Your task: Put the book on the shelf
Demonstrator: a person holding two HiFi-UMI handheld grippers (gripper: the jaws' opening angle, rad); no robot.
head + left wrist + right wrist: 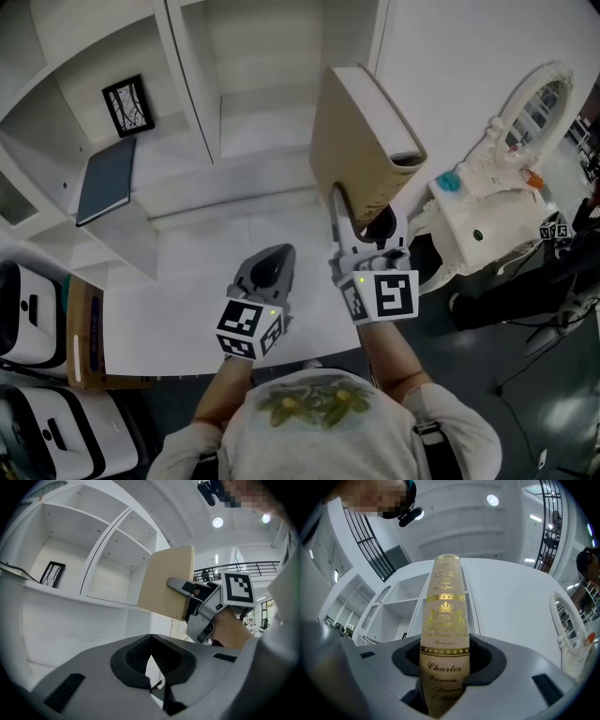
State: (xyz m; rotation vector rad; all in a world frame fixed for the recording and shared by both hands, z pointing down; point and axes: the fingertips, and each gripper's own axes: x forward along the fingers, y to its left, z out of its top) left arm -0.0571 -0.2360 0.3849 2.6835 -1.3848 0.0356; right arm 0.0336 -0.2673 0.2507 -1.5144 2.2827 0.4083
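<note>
A tan hardback book with gold print on its spine is held upright in the air, in front of the white shelf unit. My right gripper is shut on its lower end; the spine fills the gap between the jaws. From the left gripper view the book's tan cover shows with the right gripper clamped on it. My left gripper hangs lower, over the white tabletop, shut with nothing in it.
A dark flat book lies on a left shelf board, with a small framed picture behind it. A white ornate mirror stand is at the right. White boxes stand at the lower left.
</note>
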